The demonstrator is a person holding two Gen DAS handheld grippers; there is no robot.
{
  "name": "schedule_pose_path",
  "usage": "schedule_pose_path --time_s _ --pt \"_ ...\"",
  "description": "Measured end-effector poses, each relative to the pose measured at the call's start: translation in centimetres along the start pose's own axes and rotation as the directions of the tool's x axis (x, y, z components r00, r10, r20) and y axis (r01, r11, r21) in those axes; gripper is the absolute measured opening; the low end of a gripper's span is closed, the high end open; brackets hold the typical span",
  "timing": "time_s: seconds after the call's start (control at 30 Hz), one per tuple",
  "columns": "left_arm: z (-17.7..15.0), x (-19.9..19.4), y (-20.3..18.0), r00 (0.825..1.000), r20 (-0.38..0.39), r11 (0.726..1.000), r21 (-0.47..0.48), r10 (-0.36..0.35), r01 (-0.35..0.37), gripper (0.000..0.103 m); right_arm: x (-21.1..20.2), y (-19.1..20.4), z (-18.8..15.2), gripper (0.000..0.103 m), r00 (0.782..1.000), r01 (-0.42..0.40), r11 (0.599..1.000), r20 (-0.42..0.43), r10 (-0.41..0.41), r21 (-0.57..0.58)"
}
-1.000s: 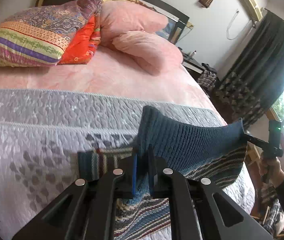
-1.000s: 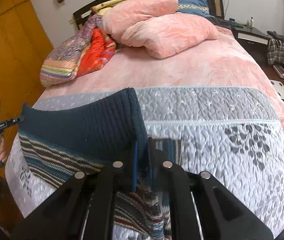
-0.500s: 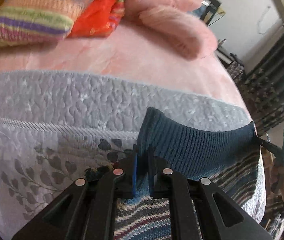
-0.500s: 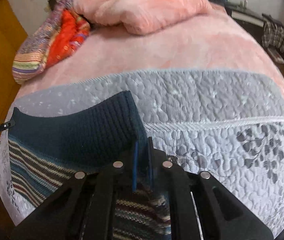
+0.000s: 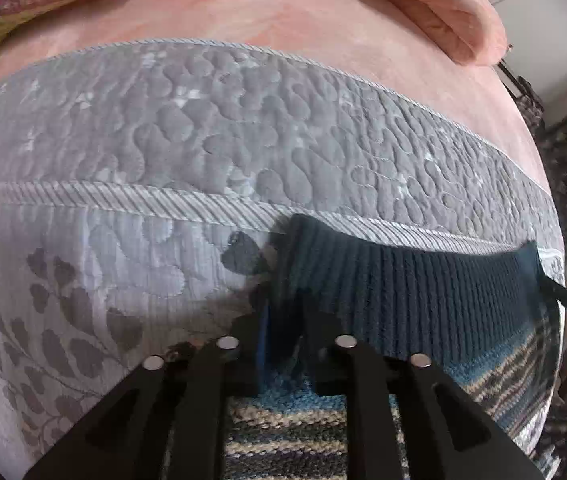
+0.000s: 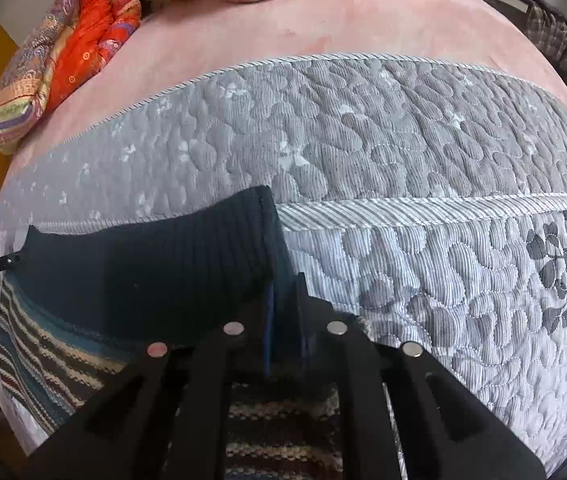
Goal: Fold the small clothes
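Grey quilted bedspread with leaf stitching covers the near end of the bed. On it, by the near edge, lies a dark teal ribbed knit garment with striped lower body, its ribbed band stretched taut between both tools. The left gripper pinches one corner, the right gripper the other. Beyond, pink bedding and a multicoloured patterned cushion sit toward the head end.

Navy-ribbed, striped knit; grey quilt
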State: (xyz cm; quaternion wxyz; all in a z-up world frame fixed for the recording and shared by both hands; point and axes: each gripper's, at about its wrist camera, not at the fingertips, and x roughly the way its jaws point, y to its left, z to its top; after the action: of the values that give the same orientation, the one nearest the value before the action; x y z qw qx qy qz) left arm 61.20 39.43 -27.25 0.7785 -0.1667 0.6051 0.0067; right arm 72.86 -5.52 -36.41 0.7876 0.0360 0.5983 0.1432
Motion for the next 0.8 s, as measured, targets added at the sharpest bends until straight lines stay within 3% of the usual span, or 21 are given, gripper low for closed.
schedule_pose_path --time_s 0.03,0.07,0.1,0.13,0.2,0.27,0.33,0.37,0.43,0.47,0.57,0.6,0.63,0.7,0.77,0.8 --pt "0.0 -0.5 0.1 0.999 0.018 1.0 -0.01 0.028 -0.027 0.035 -0.7 -0.2 0.1 0.018 1.0 -0.018 1.0 0.016 0.018 0.017" --pt "-0.2 -1.8 0.0 0.993 0.068 0.995 -0.027 0.096 -0.095 0.037 -1.4 -0.4 0.1 0.021 0.999 -0.036 0.999 0.035 0.035 0.034" --pt "-0.6 -3.1 -0.4 0.986 0.118 0.993 -0.032 0.119 -0.116 0.036 -2.9 -0.6 0.0 0.023 0.995 -0.066 0.997 0.082 0.062 0.046" --pt "-1.2 -4.5 -1.1 0.986 0.162 0.999 -0.013 0.05 -0.049 0.036 -4.1 -0.7 -0.3 0.023 0.989 -0.092 0.995 0.118 0.086 0.046" --pt "-2.1 -5.3 -2.2 0.98 0.161 0.993 0.038 -0.118 0.113 0.036 -5.3 -1.2 -1.0 0.023 0.98 -0.144 0.988 0.144 0.134 0.06" --pt "-2.9 -4.4 -3.3 0.974 0.115 0.978 0.097 -0.195 0.184 0.037 -4.7 -1.5 -1.6 0.023 0.977 -0.187 0.979 0.121 0.176 0.078" --pt "-3.1 -2.0 -2.7 0.984 0.063 0.985 0.06 -0.164 0.161 0.036 -3.2 -1.9 -2.0 0.019 0.975 -0.215 0.97 0.077 0.208 0.112" --pt "-3.0 -1.0 -1.9 0.988 0.046 0.989 0.029 -0.144 0.143 0.03 -2.1 -2.1 -2.4 0.019 0.974 -0.228 0.964 0.046 0.224 0.134" --pt "-2.8 -0.1 -0.4 0.99 0.049 0.991 -0.021 -0.133 0.134 0.012 -0.6 -2.7 -2.8 0.0 0.974 -0.224 0.96 0.03 0.223 0.169" --pt "-2.7 0.2 0.5 0.989 0.06 0.989 -0.044 -0.136 0.138 0.003 -0.1 -3.2 -3.0 0.0 0.975 -0.22 0.958 0.03 0.218 0.185" --pt "-2.8 0.3 1.7 0.983 0.068 0.98 -0.086 -0.172 0.178 0.002 0.0 -4.4 -3.0 0.0 0.96 -0.28 0.925 0.045 0.278 0.257" --pt "-3.0 -0.4 1.8 0.98 0.075 0.978 -0.087 -0.185 0.191 0.004 -0.9 -4.1 -3.1 0.0 0.959 -0.283 0.926 0.054 0.278 0.25" --pt "-3.4 -1.3 1.5 0.976 0.091 0.975 -0.078 -0.199 0.206 0.013 -1.6 -3.7 -3.2 0.008 0.953 -0.302 0.923 0.06 0.296 0.24" --pt "-4.6 -4.0 0.7 0.945 0.125 0.952 -0.016 -0.301 0.305 0.015 -3.2 -1.8 -4.1 0.007 0.931 -0.366 0.913 0.059 0.361 0.183" --pt "-6.5 -5.3 0.0 0.915 0.112 0.922 0.035 -0.387 0.386 0.017 -3.9 0.3 -5.0 0.007 0.913 -0.408 0.903 0.042 0.406 0.134" --pt "-7.2 -5.0 0.0 0.921 0.095 0.926 0.039 -0.377 0.375 0.018 -3.7 1.5 -5.6 0.007 0.911 -0.412 0.904 0.023 0.412 0.114"
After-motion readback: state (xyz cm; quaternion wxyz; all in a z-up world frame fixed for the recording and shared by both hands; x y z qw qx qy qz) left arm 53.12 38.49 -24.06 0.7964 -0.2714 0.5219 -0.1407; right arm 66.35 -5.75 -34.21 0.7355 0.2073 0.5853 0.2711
